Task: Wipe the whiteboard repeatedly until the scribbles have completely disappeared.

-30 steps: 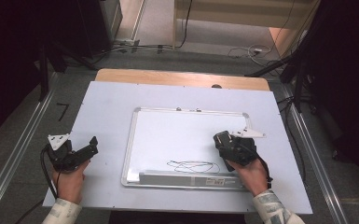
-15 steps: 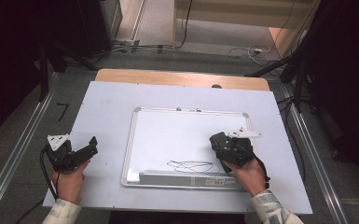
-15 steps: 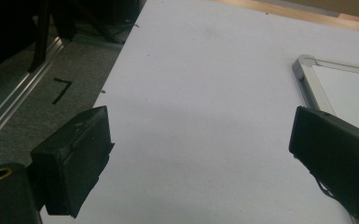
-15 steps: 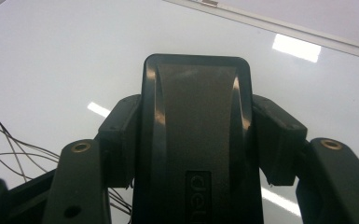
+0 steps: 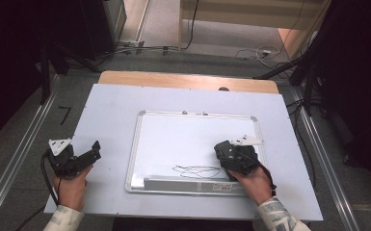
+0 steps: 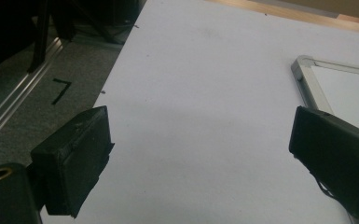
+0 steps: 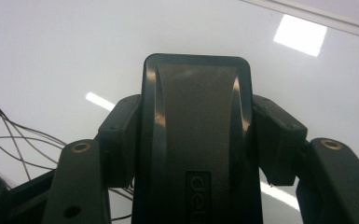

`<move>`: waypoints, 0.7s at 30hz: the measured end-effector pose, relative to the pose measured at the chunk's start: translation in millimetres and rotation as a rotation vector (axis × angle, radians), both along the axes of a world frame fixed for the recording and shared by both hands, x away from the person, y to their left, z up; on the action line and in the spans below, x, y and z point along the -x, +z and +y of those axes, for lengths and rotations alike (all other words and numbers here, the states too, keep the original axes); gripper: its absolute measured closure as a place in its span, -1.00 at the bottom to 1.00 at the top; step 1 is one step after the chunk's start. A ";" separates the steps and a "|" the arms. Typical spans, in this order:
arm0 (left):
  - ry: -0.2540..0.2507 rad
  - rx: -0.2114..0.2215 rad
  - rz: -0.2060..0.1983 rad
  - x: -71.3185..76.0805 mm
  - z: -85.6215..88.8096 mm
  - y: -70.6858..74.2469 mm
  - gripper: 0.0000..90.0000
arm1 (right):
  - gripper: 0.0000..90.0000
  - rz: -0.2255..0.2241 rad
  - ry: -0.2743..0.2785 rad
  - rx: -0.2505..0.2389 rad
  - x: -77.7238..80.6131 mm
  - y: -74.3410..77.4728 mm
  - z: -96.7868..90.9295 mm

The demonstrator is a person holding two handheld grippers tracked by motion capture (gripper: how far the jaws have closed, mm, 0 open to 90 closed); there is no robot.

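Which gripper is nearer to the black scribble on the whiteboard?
The right gripper, shut on a black eraser, sits just right of the scribble. The left gripper rests off the whiteboard, far left.

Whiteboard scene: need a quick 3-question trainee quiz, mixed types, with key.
1. True or false: the right gripper is shut on a black eraser.
2. Multiple choice: where on the whiteboard are the black scribbles? A) by the far edge B) by the near edge, left of the right gripper in the high view C) off the board, on the table
3. Fill in: the left gripper rests on the table left of the whiteboard, its jaws ____ with nothing between them.

Key: 1 true; 2 B; 3 open
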State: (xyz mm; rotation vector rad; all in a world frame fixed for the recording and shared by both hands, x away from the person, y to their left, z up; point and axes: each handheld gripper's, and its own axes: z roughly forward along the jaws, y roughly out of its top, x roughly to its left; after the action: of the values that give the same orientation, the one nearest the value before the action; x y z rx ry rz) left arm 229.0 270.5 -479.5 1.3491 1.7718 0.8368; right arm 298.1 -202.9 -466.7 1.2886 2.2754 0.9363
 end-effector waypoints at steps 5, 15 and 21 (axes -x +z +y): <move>0.002 0.002 0.001 0.1 0.4 -0.1 -0.87 | -0.15 0.006 0.002 0.022 1.4 -4.9 3.6; 0.000 0.001 0.002 -0.1 0.1 -0.3 -0.87 | -0.15 0.030 0.013 0.050 0.8 -9.2 9.0; 0.000 0.002 0.002 0.2 0.5 -0.3 -0.87 | -0.15 0.048 0.019 0.069 -0.6 -13.0 12.6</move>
State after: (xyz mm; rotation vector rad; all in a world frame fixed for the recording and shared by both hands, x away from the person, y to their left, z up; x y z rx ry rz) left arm 228.8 271.0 -479.8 1.3488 1.7738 0.8343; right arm 298.7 -190.3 -479.7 1.2753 2.3395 0.8343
